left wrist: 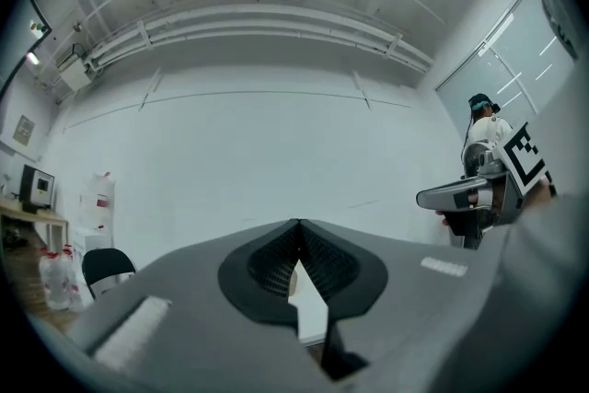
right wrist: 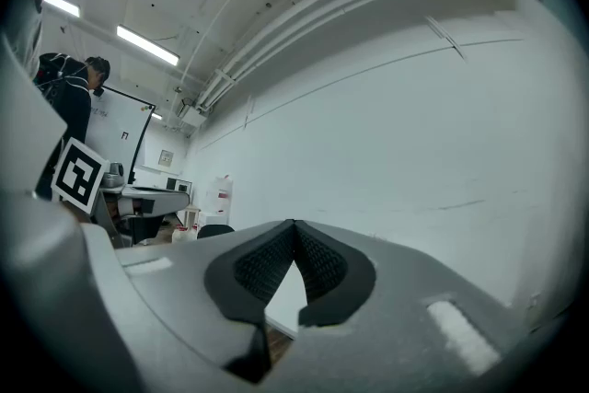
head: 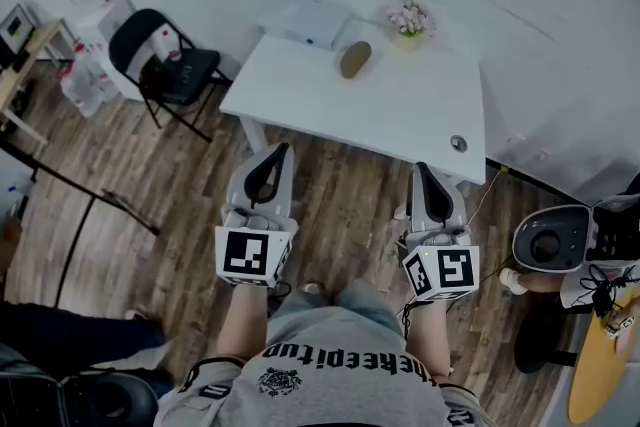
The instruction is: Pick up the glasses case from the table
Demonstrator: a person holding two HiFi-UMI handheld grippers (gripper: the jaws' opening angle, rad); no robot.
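The glasses case (head: 354, 59), a brown oval, lies on the far part of the white table (head: 400, 105), well ahead of both grippers. My left gripper (head: 283, 149) hangs over the wooden floor just short of the table's near edge, jaws shut and empty. My right gripper (head: 419, 168) is level with it, near the table's front right corner, also shut with nothing held. In the left gripper view the jaws (left wrist: 296, 227) meet at their tips, with a strip of the table (left wrist: 309, 313) showing below. The right gripper view shows its jaws (right wrist: 293, 225) meeting the same way.
A white box (head: 310, 22) and a pot of pink flowers (head: 409, 19) stand at the table's far edge. A small round object (head: 458, 143) lies near its front right corner. A black folding chair (head: 165, 65) stands at the left, a round device (head: 548, 240) at the right.
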